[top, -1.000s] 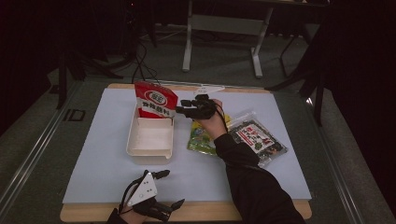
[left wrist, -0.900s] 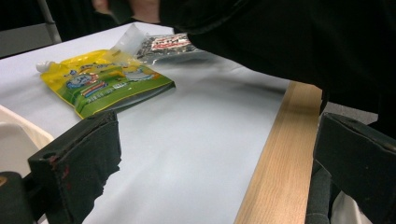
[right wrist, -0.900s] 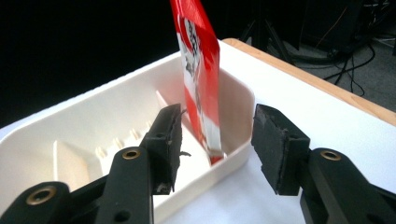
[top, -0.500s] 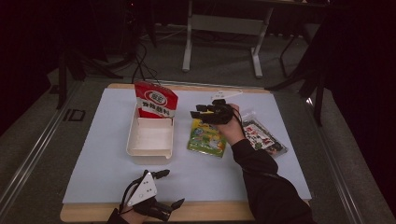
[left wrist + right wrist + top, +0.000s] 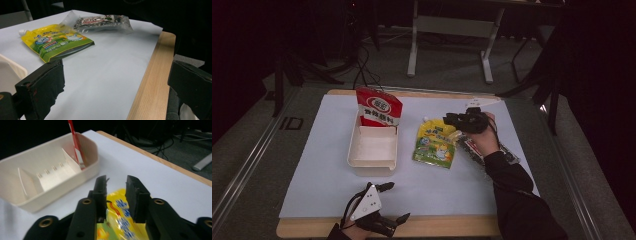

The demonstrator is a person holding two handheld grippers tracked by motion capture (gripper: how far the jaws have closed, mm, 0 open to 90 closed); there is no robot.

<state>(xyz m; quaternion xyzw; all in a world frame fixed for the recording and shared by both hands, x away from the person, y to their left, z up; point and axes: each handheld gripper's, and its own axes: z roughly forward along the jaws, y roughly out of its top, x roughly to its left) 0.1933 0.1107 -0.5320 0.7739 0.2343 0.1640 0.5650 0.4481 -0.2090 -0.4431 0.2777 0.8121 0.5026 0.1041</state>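
My left tongs (image 5: 382, 205) rested at the near edge of the surface (image 5: 327, 165), their jaws spread wide with nothing between them. Through the left gripper view the two black jaws stood far apart, framing bare pale covering and the wooden edge strip (image 5: 152, 75).

My right tongs (image 5: 459, 120) hung above the far right part of the surface, just beside the top of the yellow-green spouted pouch (image 5: 435, 144). In the right gripper view their jaws were parted by a narrow gap and held nothing; the pouch (image 5: 120, 220) lay beneath them, though I could not tell whether the tips touched it.

The pouch lay flat, right of the white tray (image 5: 372, 150). A red snack bag (image 5: 378, 107) stood upright at the far end of that tray, its lower edge inside it. The tray's nearer part looked bare, with thin dividers (image 5: 67, 160) across its floor.

A clear packet of dark contents (image 5: 102, 22) lay just beyond the pouch from my left side, partly under my right forearm (image 5: 507, 175) when seen from above.
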